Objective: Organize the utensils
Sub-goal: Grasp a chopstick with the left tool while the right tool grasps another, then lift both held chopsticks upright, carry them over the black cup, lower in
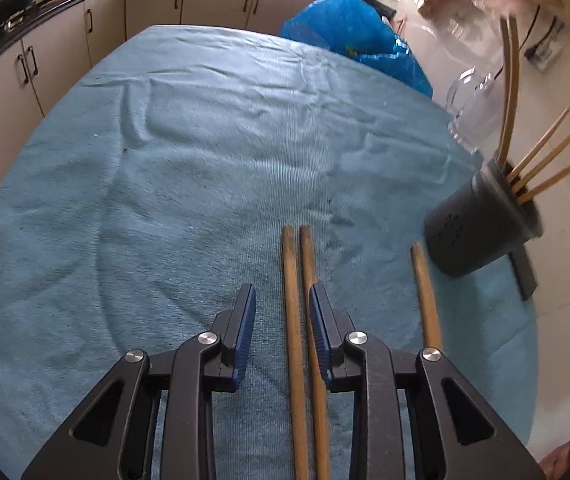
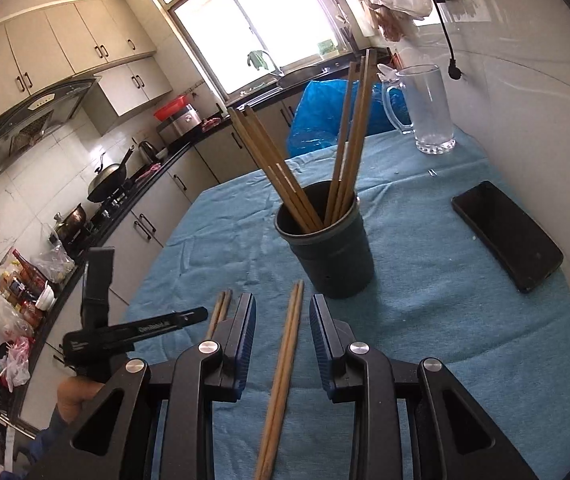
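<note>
Both grippers, left [image 1: 281, 322] and right [image 2: 283, 328], gape apart over paired brown wooden chopsticks [image 2: 283, 364] on blue towel [image 2: 445, 320]; off-centre closing may scatter them short of dark cylindrical holder [image 2: 331, 256].

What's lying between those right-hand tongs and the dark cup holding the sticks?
In the right wrist view, a pair of chopsticks lies on the blue cloth between the open right tongs, pointing toward the dark cup.

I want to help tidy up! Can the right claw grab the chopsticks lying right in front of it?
Probably yes. The right claw is open, and the chopsticks lie flat on the blue cloth between its fingers, with nothing covering them.
</note>
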Demonstrator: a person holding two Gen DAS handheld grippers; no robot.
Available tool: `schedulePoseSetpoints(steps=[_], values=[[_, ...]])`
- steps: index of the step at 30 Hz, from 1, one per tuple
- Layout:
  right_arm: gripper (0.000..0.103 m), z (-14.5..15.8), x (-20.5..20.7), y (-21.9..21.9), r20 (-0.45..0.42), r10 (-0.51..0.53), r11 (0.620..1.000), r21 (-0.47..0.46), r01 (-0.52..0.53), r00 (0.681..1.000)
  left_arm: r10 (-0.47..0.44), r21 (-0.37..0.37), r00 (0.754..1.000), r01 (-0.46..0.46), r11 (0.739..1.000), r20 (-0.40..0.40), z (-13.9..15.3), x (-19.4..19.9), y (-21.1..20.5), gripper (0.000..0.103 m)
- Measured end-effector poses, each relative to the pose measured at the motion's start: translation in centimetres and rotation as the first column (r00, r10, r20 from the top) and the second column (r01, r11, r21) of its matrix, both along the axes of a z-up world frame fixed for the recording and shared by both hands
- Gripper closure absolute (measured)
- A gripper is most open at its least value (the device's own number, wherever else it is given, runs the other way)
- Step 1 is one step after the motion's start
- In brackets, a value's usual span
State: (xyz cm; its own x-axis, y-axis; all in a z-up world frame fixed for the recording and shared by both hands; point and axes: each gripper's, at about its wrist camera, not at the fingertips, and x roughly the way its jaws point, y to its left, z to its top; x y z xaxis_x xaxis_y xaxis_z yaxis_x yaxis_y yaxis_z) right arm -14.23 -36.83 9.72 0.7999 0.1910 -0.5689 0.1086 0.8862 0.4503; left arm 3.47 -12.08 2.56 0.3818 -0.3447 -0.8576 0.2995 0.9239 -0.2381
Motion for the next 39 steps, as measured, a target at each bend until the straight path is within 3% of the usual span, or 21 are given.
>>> schedulePoseSetpoints(steps=[7, 12, 19, 22, 29, 35, 37, 39], values=[[0.073, -0.3, 0.2, 0.0, -0.014, 0.003, 1.000, 0.002, -0.003, 1.000, -0.009, 0.109, 0.998, 0.003, 0.994, 0.055, -1.0, 0.2, -1.4, 0.093], [0.073, -0.7, 1.0, 0.8, -0.038, 0.025, 1.000, -0.014, -0.026, 0.999, 0.034, 0.153, 0.997, -0.044, 0.987, 0.072, -0.9, -0.1, -0.4, 0.095], [0.073, -3.3, 4.0, 3.2, -0.152, 0.099, 0.990, -0.082, -0.112, 0.983, 0.065, 0.103, 0.995, -0.072, 0.992, 0.069, -0.9, -2.5, 3.6, 0.095], [0.081, -5.3, 5.7, 4.5, -0.223, 0.121, 0.985, -0.094, -0.145, 0.967, 0.064, 0.080, 0.996, -0.069, 0.994, 0.065, -0.9, -2.8, 4.3, 0.095], [0.088, -8.3, 8.3, 6.1, -0.323, 0.062, 0.965, -0.222, -0.140, 0.944, 0.060, 0.064, 0.995, -0.065, 0.996, 0.074, -1.0, -3.1, 4.8, 0.095], [0.088, -8.2, 8.3, 7.0, -0.323, 0.103, 0.954, -0.234, -0.185, 0.941, 0.062, 0.056, 0.995, -0.066, 0.996, 0.079, -1.1, -3.3, 5.0, 0.095], [0.088, -8.2, 8.3, 7.3, -0.331, 0.064, 0.939, -0.301, -0.170, 0.941, 0.061, 0.056, 0.995, -0.066, 0.996, 0.082, -1.1, -3.4, 5.0, 0.095], [0.091, -8.7, 8.4, 6.7, -0.360, 0.060, 0.943, -0.285, -0.171, 0.931, 0.060, 0.051, 0.995, -0.064, 0.997, 0.079, -1.1, -3.4, 5.1, 0.095]])
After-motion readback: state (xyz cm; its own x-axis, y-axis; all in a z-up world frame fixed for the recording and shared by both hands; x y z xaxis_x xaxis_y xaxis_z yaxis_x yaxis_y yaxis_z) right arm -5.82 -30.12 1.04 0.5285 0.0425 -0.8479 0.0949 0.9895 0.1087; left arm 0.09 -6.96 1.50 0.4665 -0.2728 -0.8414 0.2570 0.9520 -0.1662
